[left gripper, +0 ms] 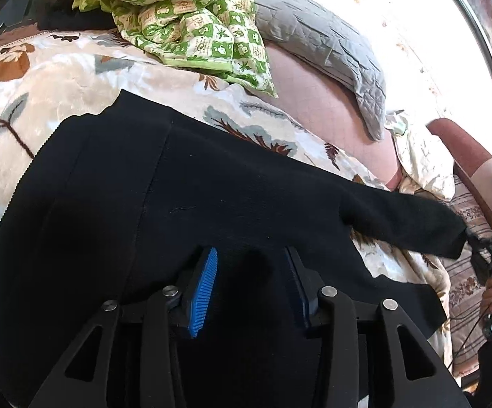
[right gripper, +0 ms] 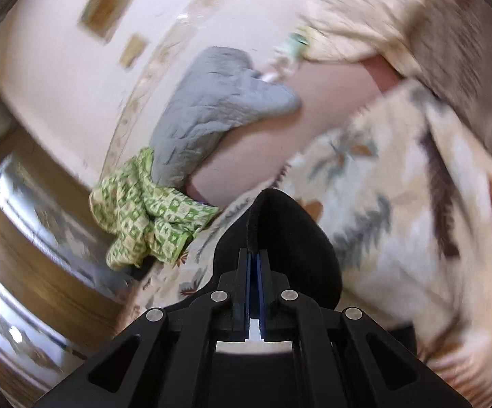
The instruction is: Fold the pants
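Black pants [left gripper: 164,197] lie spread on a floral blanket [left gripper: 41,78] on a bed. My left gripper [left gripper: 251,258] is open, its blue pads hovering just over the wide part of the pants. One leg stretches right to its hem [left gripper: 450,238], where my right gripper [left gripper: 487,261] holds it. In the right wrist view my right gripper [right gripper: 254,255] is shut on a fold of the black pants [right gripper: 280,224], lifted above the blanket [right gripper: 399,204]. That view is blurred.
A green patterned cloth [left gripper: 191,20] and a grey quilted pillow [left gripper: 327,44] lie at the far side of the bed; both show in the right wrist view too, the cloth [right gripper: 147,214] and pillow [right gripper: 211,108]. A striped cushion [left gripper: 467,272] sits at the right.
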Available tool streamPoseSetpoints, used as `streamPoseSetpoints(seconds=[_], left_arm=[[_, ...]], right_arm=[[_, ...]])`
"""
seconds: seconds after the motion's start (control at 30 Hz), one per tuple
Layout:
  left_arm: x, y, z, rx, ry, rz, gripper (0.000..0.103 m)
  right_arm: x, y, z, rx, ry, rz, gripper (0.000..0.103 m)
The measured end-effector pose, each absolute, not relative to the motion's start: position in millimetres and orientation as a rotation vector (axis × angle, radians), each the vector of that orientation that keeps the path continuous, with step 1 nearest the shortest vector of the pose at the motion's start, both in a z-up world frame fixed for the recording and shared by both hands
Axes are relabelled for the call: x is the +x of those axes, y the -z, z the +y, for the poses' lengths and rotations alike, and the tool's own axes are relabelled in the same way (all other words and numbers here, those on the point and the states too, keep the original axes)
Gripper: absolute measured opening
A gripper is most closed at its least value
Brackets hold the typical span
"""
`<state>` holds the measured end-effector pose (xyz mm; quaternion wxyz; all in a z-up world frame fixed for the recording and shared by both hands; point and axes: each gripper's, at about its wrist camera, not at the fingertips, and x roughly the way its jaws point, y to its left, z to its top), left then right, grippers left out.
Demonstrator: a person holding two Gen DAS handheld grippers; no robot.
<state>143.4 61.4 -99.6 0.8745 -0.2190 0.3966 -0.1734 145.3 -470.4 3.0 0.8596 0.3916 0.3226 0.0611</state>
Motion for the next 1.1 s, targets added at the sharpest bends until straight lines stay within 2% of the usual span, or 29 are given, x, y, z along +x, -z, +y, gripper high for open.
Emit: streamPoseSetpoints(seconds=[0.1,0.17,0.2,0.27,0.37,0.43,0.53,0.67,0.73,0.8,0.83,0.9,0.97,1.1], left_arm=[[145.6,99.0,62.0,-0.452,0.363,0.824,0.040],[145.3,98.0,62.2,-0.450,0.363,0.821,0.040],[145.1,97.9,62.3,-0.449,0.363,0.820,0.040],[145.1,98.2,62.7,-0.449,0.364,0.817,0.040],[143.9,98.3,63.7,-0.452,0.370,0.811,0.040],[144.1,98.7,64.4,-0.455,0.373,0.808,0.040],[144.4,99.2,64.9,-0.456,0.376,0.807,0.040],[145.2,98.8,64.5,-0.451,0.374,0.811,0.040],[146.4,97.6,63.2,-0.444,0.373,0.819,0.042],[149.2,94.3,59.4,-0.433,0.395,0.833,0.054],[150.9,92.0,57.2,-0.429,0.411,0.839,0.060],[156.3,86.5,47.6,-0.398,0.470,0.859,0.084],[159.7,83.9,40.6,-0.371,0.483,0.871,0.090],[163.0,80.5,31.9,-0.335,0.429,0.911,0.091]], right_arm=[[157.8,16.2,-487.7,0.811,-0.004,0.665,0.002],[166.8,22.6,-491.0,0.700,0.107,0.608,0.001],[172.4,26.9,-487.1,0.592,0.178,0.594,0.005],[181.6,39.1,-477.0,0.491,0.226,0.664,0.005],[176.2,36.9,-466.0,0.535,0.129,0.690,0.006],[169.6,31.4,-461.7,0.541,0.092,0.688,0.010],[154.9,27.3,-461.5,0.525,0.108,0.703,0.025],[118.0,24.1,-459.6,0.505,0.148,0.726,0.026],[99.8,20.8,-458.0,0.510,0.150,0.731,0.034],[81.2,19.8,-451.4,0.484,0.135,0.762,0.054],[74.9,21.1,-446.1,0.459,0.120,0.792,0.056],[64.9,26.1,-432.3,0.399,0.058,0.871,0.057],[59.0,31.6,-418.5,0.336,-0.024,0.938,0.057],[49.6,47.5,-394.2,0.220,-0.123,1.035,0.058]])
